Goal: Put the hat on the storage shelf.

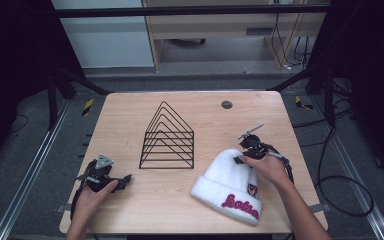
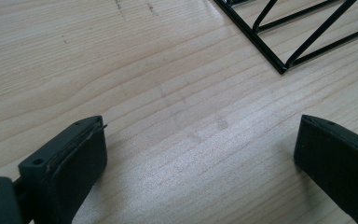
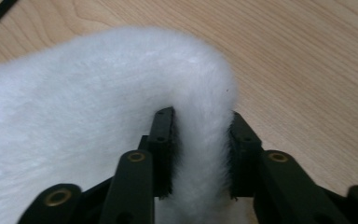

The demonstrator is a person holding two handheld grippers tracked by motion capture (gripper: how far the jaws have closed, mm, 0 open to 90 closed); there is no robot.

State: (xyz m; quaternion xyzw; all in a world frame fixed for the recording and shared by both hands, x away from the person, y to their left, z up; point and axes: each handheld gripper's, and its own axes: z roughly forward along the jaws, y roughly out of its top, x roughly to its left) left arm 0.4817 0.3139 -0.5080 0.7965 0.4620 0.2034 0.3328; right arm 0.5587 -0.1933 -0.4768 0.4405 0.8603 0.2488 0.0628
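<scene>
White fuzzy knit beanie (image 1: 228, 187) with a folded cuff and dark-pink embroidered lettering lies flat on the light wooden counter (image 1: 130, 115), front-right area, crown pointing toward the far edge, cuff toward us. There is a small dark badge on the cuff beside the lettering, too small to read. Our right hand-held gripper (image 1: 245, 154) sits at the crown end of the beanie, with our right hand (image 1: 267, 167) wrapped round its body. In the right gripper view the beanie (image 3: 98, 116) has a ridge of fuzzy fabric pinched between the two black jaws, pads pressing into the pile on both sides, jaws fairly narrow: gripped on a fold of the crown, not around the whole hat. The rest of the beanie rests on the counter (image 3: 307, 56); we can't tell if the pinched edge is lifted off the wood. Our left hand-held gripper (image 1: 122, 179) is near the front-left of the counter, well apart from the beanie, held low in our left hand (image 1: 92, 197), grey three-cornered plate on top. In the left gripper view its jaws stand wide apart with nothing but bare counter (image 2: 121, 70) between them, so it holds nothing. Black wire rack (image 1: 167, 137) of nested triangular frames stands upright mid-counter, between the two grippers and farther back; one corner of it (image 2: 279, 46) shows ahead of the left jaws, not touching. Small dark round disc (image 1: 226, 104) is set in the counter near the far edge.
</scene>
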